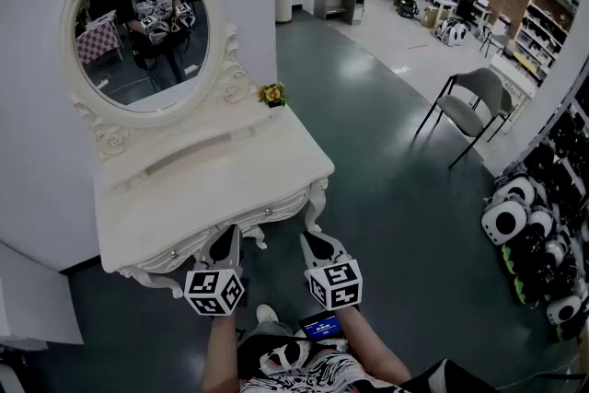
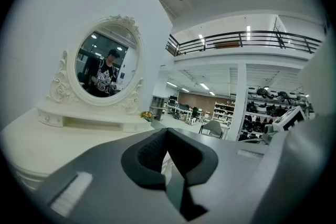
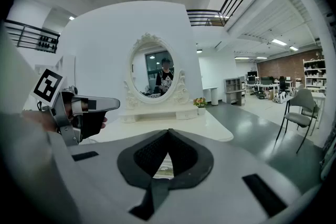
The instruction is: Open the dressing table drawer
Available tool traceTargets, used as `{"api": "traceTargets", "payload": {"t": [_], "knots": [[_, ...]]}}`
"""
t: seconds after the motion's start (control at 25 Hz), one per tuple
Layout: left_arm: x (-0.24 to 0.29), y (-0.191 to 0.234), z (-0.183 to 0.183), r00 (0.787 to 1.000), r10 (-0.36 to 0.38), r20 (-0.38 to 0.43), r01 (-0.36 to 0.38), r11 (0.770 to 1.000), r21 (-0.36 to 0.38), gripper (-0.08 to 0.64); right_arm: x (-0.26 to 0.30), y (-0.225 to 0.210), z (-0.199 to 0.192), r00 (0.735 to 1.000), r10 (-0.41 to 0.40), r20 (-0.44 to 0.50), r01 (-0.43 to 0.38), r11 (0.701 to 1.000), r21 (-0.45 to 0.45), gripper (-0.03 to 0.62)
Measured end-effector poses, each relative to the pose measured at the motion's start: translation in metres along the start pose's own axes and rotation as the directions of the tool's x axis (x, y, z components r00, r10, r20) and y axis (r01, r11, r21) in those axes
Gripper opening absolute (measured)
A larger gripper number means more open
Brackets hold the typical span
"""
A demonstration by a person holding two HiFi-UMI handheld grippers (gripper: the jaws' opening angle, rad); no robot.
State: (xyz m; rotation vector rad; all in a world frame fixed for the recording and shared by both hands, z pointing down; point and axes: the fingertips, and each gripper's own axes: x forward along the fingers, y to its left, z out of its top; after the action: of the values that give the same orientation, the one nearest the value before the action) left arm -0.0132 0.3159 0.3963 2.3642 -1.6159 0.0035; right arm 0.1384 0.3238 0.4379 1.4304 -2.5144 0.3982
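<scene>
The white dressing table (image 1: pixel 184 198) stands against the wall, with an oval mirror (image 1: pixel 140 30) on top. Its drawer front (image 1: pixel 241 228) runs under the near edge and looks closed, with small knobs (image 1: pixel 269 212) on it. My left gripper (image 1: pixel 226 235) is shut and empty, its tip just before the drawer front, left of the knob. My right gripper (image 1: pixel 311 240) is shut and empty, near the table's right front leg (image 1: pixel 316 198). In the left gripper view the left gripper (image 2: pixel 167 129) points over the table top (image 2: pixel 37 139). From the right gripper view, the right gripper (image 3: pixel 169 131) faces the table corner.
A small pot of flowers (image 1: pixel 271 93) sits at the table's back right. A grey chair (image 1: pixel 474 101) stands on the dark floor to the right. White and black robot parts (image 1: pixel 515 216) lie along the right wall. A white cabinet (image 1: pixel 32 299) is at the left.
</scene>
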Motion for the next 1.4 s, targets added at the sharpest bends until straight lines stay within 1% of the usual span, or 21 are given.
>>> {"api": "traceTargets", "payload": {"t": [0.32,0.52,0.56,0.6,0.64,0.68,0.76,0.84,1.0,1.08,1.16,1.24,1.4], "knots": [[-0.008,0.0,-0.008,1.0,0.01,-0.004,-0.01,1.0,-0.016,0.002,-0.005,0.005,-0.007,1.0,0.012,-0.009,-0.012,1.0,-0.004,0.002],[-0.002,0.0,-0.004,0.999,-0.011,0.038,0.011,1.0,-0.005,0.002,0.005,0.005,-0.009,0.999,0.036,-0.035,-0.036,0.999,-0.022,0.003],[0.001,0.001,-0.003,0.999,-0.015,0.049,0.015,1.0,-0.01,0.003,0.008,0.004,-0.009,0.999,0.034,-0.042,-0.035,0.999,-0.022,0.012],[0.004,0.002,-0.002,0.998,-0.022,0.061,0.024,0.999,-0.022,0.007,0.012,0.002,-0.009,0.998,0.032,-0.046,-0.033,0.999,-0.016,0.073],[0.008,0.005,-0.001,0.997,-0.029,0.076,0.033,0.999,-0.041,0.059,0.017,-0.001,-0.009,0.998,0.028,-0.047,-0.028,1.0,-0.006,0.099],[0.012,0.009,0.0,0.995,-0.032,0.091,0.038,0.997,-0.063,0.081,0.023,-0.005,-0.009,0.999,0.021,-0.047,-0.021,1.0,0.003,0.101],[0.024,0.022,0.0,0.995,-0.028,0.098,0.036,0.995,-0.089,0.089,0.037,-0.013,-0.007,0.999,0.004,-0.048,-0.004,1.0,0.014,0.108],[0.04,0.037,-0.004,0.998,-0.02,0.066,0.025,0.996,-0.085,0.087,0.054,-0.02,-0.005,0.999,-0.008,-0.054,0.009,1.0,0.023,0.118],[0.093,0.074,-0.019,1.0,0.006,-0.011,-0.007,0.999,-0.047,0.067,0.107,-0.043,-0.003,0.997,-0.031,-0.074,0.034,0.999,0.04,0.123],[0.125,0.094,-0.023,0.999,0.001,-0.043,-0.003,0.999,-0.04,0.067,0.142,-0.055,0.0,0.995,-0.043,-0.094,0.046,0.998,0.04,0.124],[0.156,0.115,-0.023,0.998,-0.014,-0.069,0.011,0.999,-0.046,0.044,0.176,-0.063,0.007,0.992,-0.054,-0.113,0.059,0.998,0.037,0.124],[0.184,0.137,-0.022,0.996,-0.028,-0.09,0.023,0.998,-0.054,0.044,0.21,-0.069,0.014,0.989,-0.066,-0.132,0.071,0.997,0.031,0.124],[0.232,0.182,-0.023,0.991,-0.044,-0.125,0.04,0.999,-0.035,0.044,0.271,-0.079,0.021,0.982,-0.085,-0.168,0.089,0.996,0.019,0.124]]}}
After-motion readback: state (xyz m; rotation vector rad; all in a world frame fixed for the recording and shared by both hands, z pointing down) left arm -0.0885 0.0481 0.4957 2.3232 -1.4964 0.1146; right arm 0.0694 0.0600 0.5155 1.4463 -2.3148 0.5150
